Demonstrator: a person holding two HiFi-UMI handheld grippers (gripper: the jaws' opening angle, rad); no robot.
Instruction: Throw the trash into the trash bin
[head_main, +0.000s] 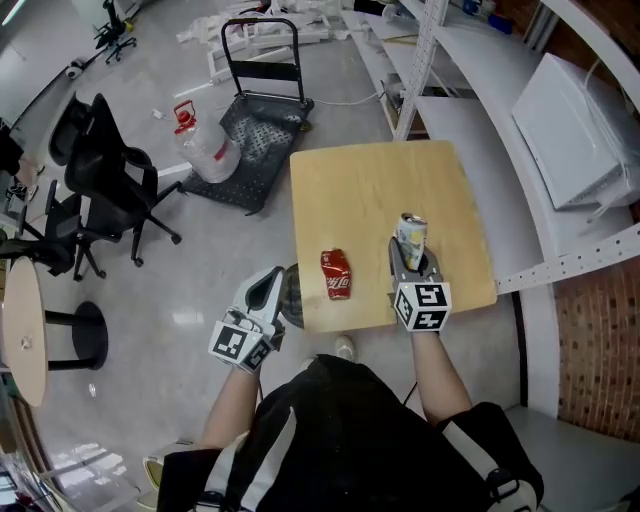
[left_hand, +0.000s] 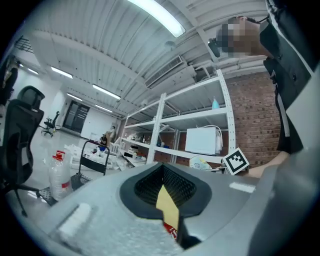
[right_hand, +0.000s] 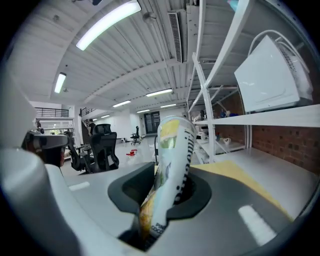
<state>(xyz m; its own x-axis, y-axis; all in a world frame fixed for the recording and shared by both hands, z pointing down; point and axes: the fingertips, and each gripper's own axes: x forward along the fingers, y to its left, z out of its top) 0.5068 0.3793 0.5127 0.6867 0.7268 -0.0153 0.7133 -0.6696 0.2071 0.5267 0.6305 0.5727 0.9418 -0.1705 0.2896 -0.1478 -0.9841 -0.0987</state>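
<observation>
My right gripper (head_main: 411, 262) (right_hand: 165, 187) is shut on a dented white-and-yellow drink can (head_main: 411, 238) (right_hand: 172, 160), held upright above the front right part of the wooden table (head_main: 380, 190). A crushed red can (head_main: 337, 274) lies on the table near its front edge. My left gripper (head_main: 264, 298) (left_hand: 162, 182) hangs left of the table's front corner, with its jaws together and nothing in them. Through the slit between them, the left gripper view shows a strip of the table and the red can (left_hand: 171, 231). A dark round object (head_main: 291, 297) sits by the left gripper, partly hidden under the table edge.
White metal shelving (head_main: 560, 130) runs along the right, with a white box (head_main: 575, 125) on it. On the floor to the left are black office chairs (head_main: 105, 175), a flat trolley (head_main: 255, 130), a large water bottle (head_main: 205, 145) and a round side table (head_main: 25, 330).
</observation>
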